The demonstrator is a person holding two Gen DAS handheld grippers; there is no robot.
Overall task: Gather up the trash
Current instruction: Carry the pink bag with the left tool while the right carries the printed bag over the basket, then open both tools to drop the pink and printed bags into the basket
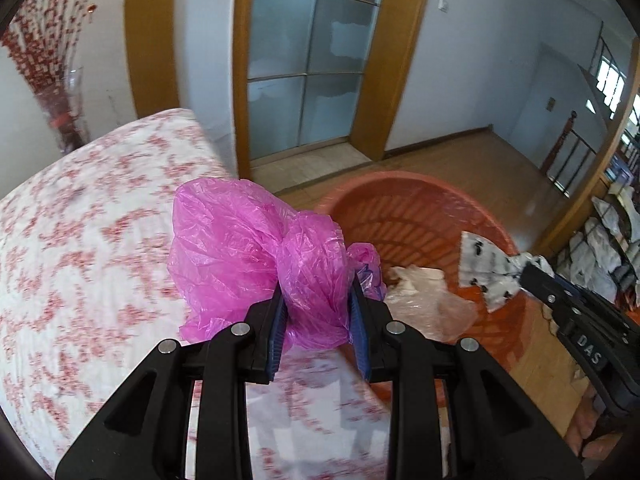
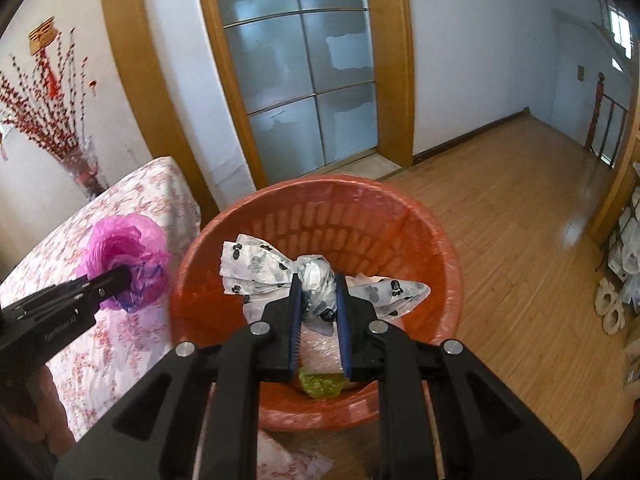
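Note:
My left gripper (image 1: 318,300) is shut on a crumpled pink plastic bag (image 1: 248,252), held over the edge of a table with a red-flowered cloth (image 1: 80,240), just left of the orange basket (image 1: 420,200). From the right wrist view the same pink bag (image 2: 128,252) shows at the left gripper's (image 2: 126,276) tip. My right gripper (image 2: 317,292) is shut on a knotted white bag with black paw prints (image 2: 260,264), held above the orange basket (image 2: 400,216). Clear plastic wrap (image 1: 424,300) and a green scrap (image 2: 320,386) lie inside the basket.
A frosted glass sliding door (image 2: 300,80) in a wooden frame stands behind the basket. Wooden floor (image 2: 520,240) stretches to the right, toward a stair railing (image 2: 604,120). A vase of red branches (image 2: 52,120) stands at the back left. White bags and slippers (image 2: 612,312) crowd the right edge.

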